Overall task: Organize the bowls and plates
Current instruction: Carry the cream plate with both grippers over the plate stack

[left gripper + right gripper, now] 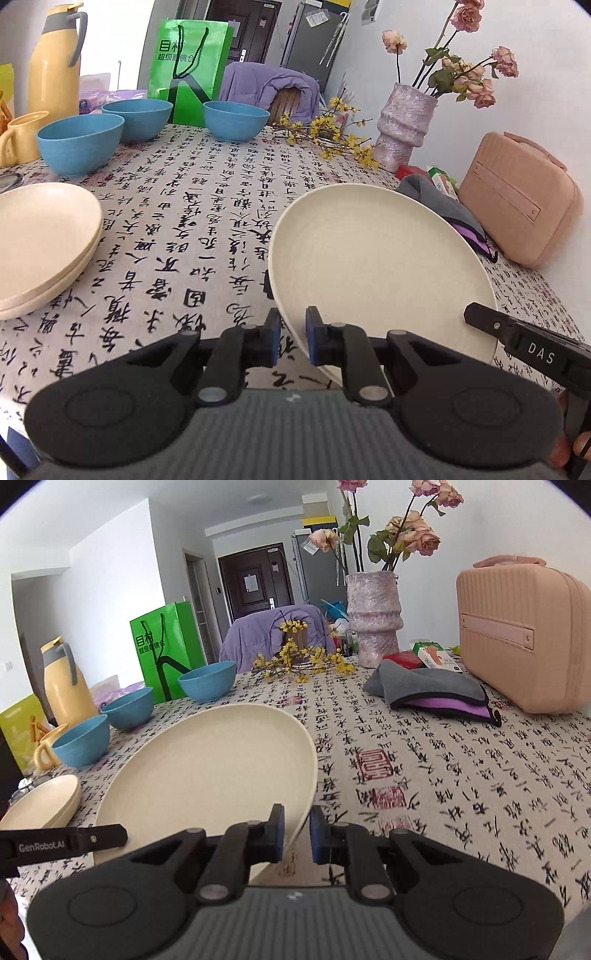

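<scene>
A cream plate is held tilted above the table, gripped from both sides. My left gripper is shut on its near-left rim. My right gripper is shut on its near-right rim; the plate also shows in the right wrist view. A stack of two cream plates lies at the left, also in the right wrist view. Three blue bowls stand apart at the far left. The right gripper's finger shows in the left wrist view.
The table has a calligraphy-print cloth. A yellow thermos, yellow mug and green bag stand at the back left. A pink vase, pink case, grey cloth and yellow flowers are on the right.
</scene>
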### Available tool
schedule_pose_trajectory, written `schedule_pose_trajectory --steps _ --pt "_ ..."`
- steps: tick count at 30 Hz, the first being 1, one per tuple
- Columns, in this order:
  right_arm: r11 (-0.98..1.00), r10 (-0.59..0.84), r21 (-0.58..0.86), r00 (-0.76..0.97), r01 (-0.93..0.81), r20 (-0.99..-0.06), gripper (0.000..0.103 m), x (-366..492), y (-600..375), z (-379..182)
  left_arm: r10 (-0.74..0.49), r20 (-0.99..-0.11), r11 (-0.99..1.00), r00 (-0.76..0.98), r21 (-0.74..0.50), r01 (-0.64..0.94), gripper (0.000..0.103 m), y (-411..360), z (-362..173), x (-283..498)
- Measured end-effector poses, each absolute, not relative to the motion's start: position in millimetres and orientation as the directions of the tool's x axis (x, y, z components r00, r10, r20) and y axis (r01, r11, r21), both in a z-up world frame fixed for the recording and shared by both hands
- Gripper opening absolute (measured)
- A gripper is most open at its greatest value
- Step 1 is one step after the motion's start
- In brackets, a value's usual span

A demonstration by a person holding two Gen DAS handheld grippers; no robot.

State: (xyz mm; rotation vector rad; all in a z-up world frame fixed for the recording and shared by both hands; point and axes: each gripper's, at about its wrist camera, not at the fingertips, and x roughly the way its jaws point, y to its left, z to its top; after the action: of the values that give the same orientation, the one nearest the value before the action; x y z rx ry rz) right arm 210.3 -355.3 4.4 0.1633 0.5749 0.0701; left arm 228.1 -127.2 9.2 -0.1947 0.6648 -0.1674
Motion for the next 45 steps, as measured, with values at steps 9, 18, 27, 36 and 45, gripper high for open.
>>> schedule_pose_trajectory --steps 9,18,27,36,45 --pt "0.990 0.087 0.142 0.855 -0.016 -0.511 0.014 186.6 -331.3 12.6 -0.209 -0.555 0.969 0.805 -0.226 0.096 0.014 -111.6 17.2 207.7" --pt "0.991 0.102 0.122 0.849 -0.045 -0.518 0.014 198.3 -299.8 15.4 -0.180 -0.533 0.970 0.827 -0.237 0.059 0.014 -78.7 19.7 207.9" --pt "0.986 0.166 0.101 0.837 -0.133 -0.522 0.014 223.0 -237.1 17.8 -0.108 -0.519 0.968 0.848 -0.251 -0.030 0.014 -14.9 22.5 212.3" --pt "0.966 0.251 0.088 0.805 -0.243 -0.537 0.014 251.0 -158.6 15.0 -0.018 -0.513 0.955 0.858 -0.263 -0.138 0.014 58.9 23.5 216.1" --pt "0.939 0.321 0.086 0.761 -0.332 -0.563 0.015 276.1 -90.1 6.9 0.061 -0.527 0.939 0.848 -0.257 -0.228 0.014 118.4 19.4 220.9"
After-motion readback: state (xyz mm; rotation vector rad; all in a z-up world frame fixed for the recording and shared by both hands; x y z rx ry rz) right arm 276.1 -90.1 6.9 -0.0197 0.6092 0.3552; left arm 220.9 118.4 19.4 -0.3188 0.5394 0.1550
